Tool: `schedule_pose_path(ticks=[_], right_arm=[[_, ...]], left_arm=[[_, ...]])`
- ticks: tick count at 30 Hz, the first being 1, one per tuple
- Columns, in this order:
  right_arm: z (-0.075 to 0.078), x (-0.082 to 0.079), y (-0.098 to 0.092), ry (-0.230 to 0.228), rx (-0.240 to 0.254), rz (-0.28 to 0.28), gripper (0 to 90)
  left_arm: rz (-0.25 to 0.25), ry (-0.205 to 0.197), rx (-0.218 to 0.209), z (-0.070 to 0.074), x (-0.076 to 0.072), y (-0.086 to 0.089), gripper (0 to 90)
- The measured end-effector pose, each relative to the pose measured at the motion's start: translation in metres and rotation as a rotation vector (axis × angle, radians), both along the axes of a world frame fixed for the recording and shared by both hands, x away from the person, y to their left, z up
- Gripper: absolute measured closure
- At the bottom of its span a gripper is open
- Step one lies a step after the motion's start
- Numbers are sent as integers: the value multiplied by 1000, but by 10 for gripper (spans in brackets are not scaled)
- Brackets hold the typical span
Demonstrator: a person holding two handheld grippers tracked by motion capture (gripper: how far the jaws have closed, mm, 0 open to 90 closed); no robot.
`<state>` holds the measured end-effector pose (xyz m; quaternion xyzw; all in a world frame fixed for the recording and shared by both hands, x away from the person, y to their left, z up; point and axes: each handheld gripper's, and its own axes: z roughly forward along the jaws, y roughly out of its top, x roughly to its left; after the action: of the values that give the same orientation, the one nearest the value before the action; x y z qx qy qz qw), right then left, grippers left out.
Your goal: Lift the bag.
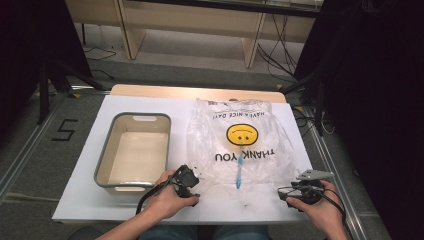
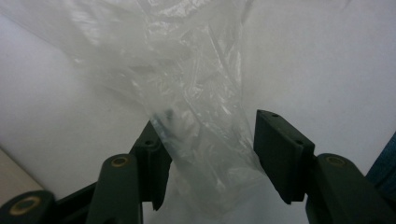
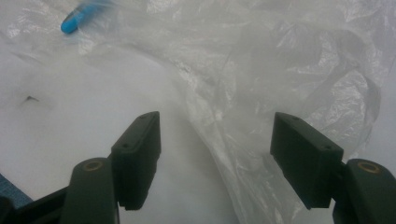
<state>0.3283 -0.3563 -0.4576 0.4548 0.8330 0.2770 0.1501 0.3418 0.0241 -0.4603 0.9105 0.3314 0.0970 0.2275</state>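
Observation:
A clear plastic bag (image 1: pixel 240 140) printed with a yellow smiley and "THANK YOU" lies flat on the white table (image 1: pixel 90 195). Inside it rests a blue toothbrush (image 1: pixel 240 172), whose blue tip (image 3: pixel 77 18) shows at the top left of the right gripper view. My left gripper (image 1: pixel 194 180) is at the bag's near left corner, open, with a strip of the bag's film (image 2: pixel 205 140) passing between its jaws. My right gripper (image 1: pixel 295 192) is at the bag's near right corner, open, with the bag's edge (image 3: pixel 243 140) lying between its jaws.
A grey rectangular tub (image 1: pixel 132 152), empty inside, stands left of the bag. The table's near edge runs just below both hands. A small dark speck (image 3: pixel 30 98) marks the tabletop. Dark curtains and stands flank the table.

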Motion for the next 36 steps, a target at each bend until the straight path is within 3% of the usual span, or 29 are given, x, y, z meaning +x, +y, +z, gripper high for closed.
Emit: schedule_pose_path(ticks=[11, 14, 20, 36], right_arm=[[-5, 1, -3, 29, -22, 4, 429], [-7, 1, -4, 34, -30, 8, 447], [-10, 2, -5, 60, -32, 13, 504], [-9, 3, -9, 55, -44, -17, 796]], left_arm=[[-18, 60, 13, -7, 3, 0, 537], [-6, 66, -2, -8, 4, 1, 542], [-14, 75, 7, -7, 5, 1, 568], [-29, 74, 25, -6, 5, 0, 746]])
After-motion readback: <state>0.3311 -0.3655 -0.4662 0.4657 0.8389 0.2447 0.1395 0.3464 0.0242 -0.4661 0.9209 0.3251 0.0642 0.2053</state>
